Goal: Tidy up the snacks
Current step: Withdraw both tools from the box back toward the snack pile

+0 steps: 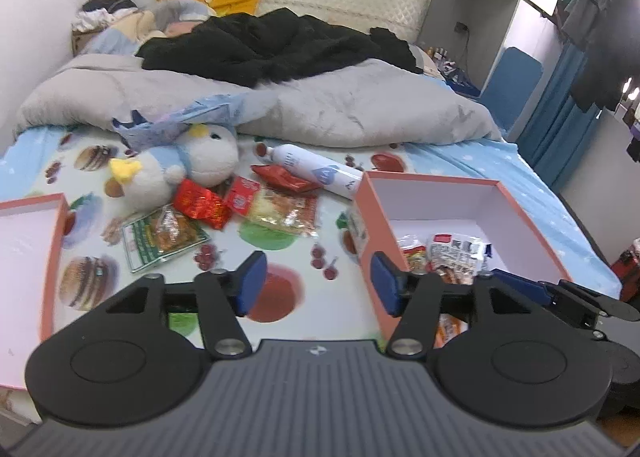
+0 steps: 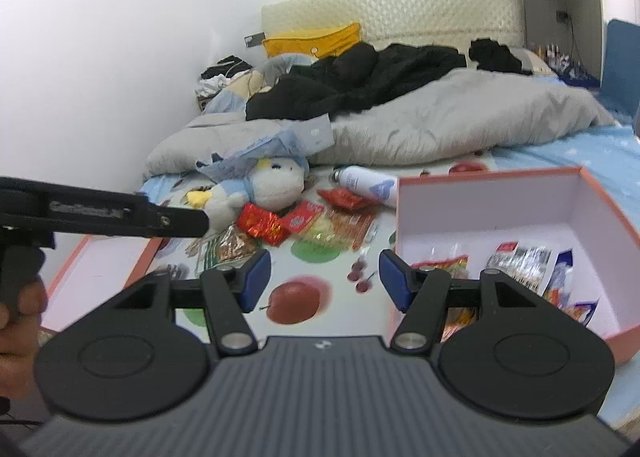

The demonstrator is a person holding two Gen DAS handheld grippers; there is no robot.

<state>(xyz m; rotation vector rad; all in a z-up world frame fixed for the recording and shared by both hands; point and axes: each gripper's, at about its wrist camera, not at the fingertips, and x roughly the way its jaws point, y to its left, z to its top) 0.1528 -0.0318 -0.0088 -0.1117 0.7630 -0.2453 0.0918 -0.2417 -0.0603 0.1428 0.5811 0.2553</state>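
Note:
Loose snack packets lie on the fruit-print sheet: a shiny red packet (image 1: 202,204), a green-edged packet (image 1: 160,239) and a clear packet with a red strip (image 1: 280,213). To their right stands an open pink box (image 1: 440,201) holding several packets (image 1: 452,251). My left gripper (image 1: 318,283) hovers open over the sheet, just left of the box, nothing between its blue pads. My right gripper (image 2: 325,281) is also open and empty, by the left wall of the box (image 2: 480,209). The same red packet (image 2: 262,225) lies ahead of it.
The box's pink lid (image 1: 28,257) lies at the left. A plush penguin (image 1: 192,165) and a white bottle (image 1: 316,171) sit behind the snacks. A grey duvet (image 1: 360,109) and black clothes fill the far bed. A hand (image 2: 20,297) holds the left gripper.

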